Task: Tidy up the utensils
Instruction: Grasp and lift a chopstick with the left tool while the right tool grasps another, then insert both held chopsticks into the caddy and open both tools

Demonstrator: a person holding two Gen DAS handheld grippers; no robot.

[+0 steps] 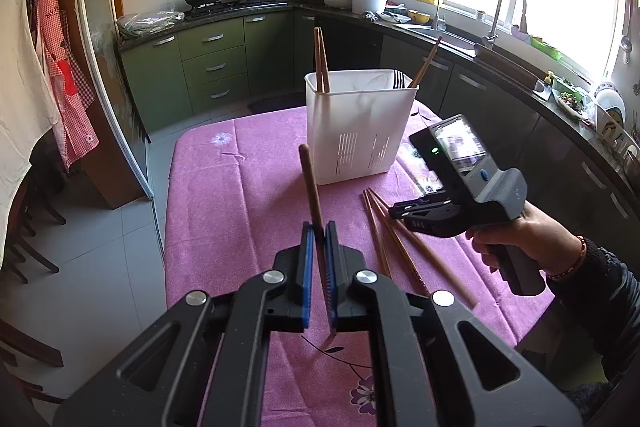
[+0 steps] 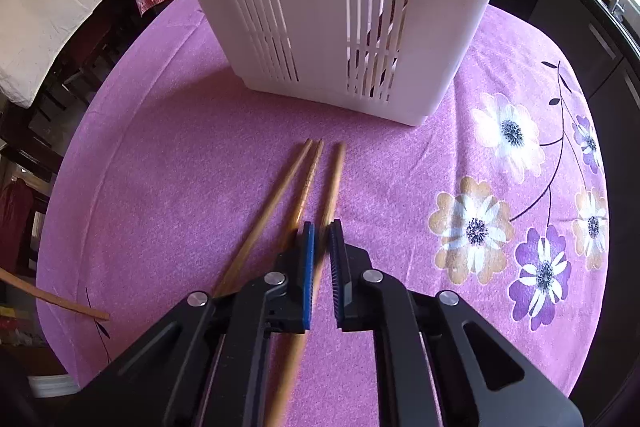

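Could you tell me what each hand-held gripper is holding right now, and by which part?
The left hand-held gripper clamps a chopstick in its lower half. The right hand-held gripper holds nothing, hovering over the chopsticks on the tablecloth.

The right claw (image 2: 320,227) hangs low over the tabletop (image 2: 180,163), its blue pads a narrow gap apart, straddling the rightmost of three chopsticks (image 2: 304,183) that lie side by side on the purple flowered cloth; whether the pads touch it cannot be told. The chopstick tips point toward a white slotted utensil holder (image 2: 320,7) standing toward the far edge. Dark shapes show through its right-hand slots. Another chopstick (image 2: 60,301) reaches in over the left edge.
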